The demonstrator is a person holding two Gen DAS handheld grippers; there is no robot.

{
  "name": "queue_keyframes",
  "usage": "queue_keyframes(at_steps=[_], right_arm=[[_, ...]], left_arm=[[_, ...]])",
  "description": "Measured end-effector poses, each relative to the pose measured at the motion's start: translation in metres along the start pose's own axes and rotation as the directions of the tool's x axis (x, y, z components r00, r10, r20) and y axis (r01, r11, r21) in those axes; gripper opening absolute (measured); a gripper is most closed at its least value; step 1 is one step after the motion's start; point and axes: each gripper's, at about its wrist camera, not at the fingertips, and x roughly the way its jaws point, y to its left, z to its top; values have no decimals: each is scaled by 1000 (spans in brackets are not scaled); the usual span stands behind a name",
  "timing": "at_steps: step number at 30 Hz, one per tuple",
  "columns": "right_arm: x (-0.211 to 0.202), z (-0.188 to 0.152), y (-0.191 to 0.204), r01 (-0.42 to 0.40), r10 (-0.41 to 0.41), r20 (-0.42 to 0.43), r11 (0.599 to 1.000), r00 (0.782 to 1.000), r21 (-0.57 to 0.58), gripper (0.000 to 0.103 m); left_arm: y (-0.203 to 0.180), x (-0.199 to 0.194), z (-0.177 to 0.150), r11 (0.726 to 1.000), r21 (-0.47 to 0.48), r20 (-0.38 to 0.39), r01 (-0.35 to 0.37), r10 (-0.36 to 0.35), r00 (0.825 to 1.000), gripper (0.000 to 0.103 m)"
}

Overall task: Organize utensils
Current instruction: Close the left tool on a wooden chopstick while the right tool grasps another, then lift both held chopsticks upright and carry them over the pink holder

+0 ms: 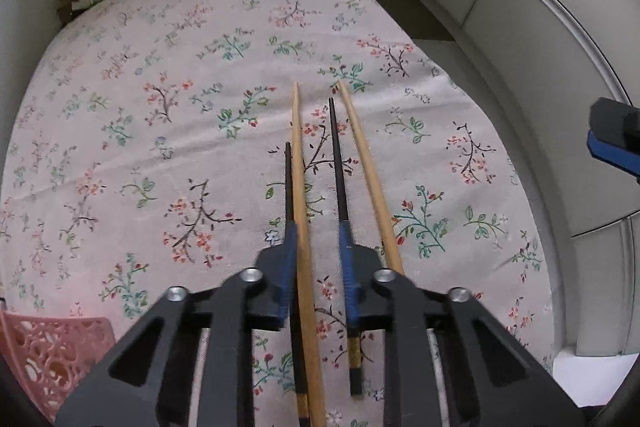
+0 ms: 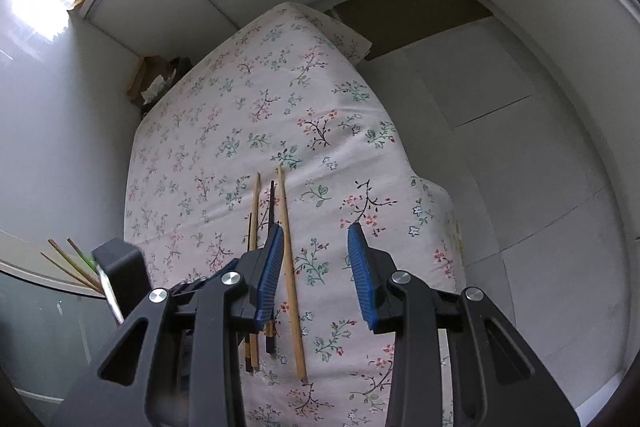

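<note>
Several chopsticks lie side by side on the floral tablecloth [image 1: 160, 107]. My left gripper [image 1: 318, 227] hovers low over them, jaws narrow. One pale wooden chopstick [image 1: 298, 155] runs between the pads beside the left one, with a gap to the right pad. A dark chopstick [image 1: 288, 179] passes under the left finger and another dark chopstick [image 1: 335, 155] under the right finger. A second pale chopstick [image 1: 366, 163] lies outside to the right. My right gripper [image 2: 316, 227] stands open above the same group, with that pale chopstick [image 2: 289, 259] between its jaws, untouched.
A pink openwork basket [image 1: 52, 347] sits at the near left corner. A cardboard box [image 2: 156, 79] stands on the floor beyond the table's far left edge. White cabinet panels surround the table. Thin wooden sticks [image 2: 68, 261] show at the left edge.
</note>
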Motion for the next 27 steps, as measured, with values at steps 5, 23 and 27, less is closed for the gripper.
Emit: queue_keyframes(at_steps=[5,23,27], right_arm=[[2,1,2,2,-2,-4,1000,1000,-2,34],[43,-2,6,71,-80,-96,993,992,-91,33],[70,-9,27,58,-88,-164,982,983,-180,32]], left_arm=[[2,6,4,1000,-4,-13,-12,12,1000,16],[8,-35,7,997,-54,102,63,-57,993,6],[2,-72,-3,995,-49,183,89,-79,980,6]])
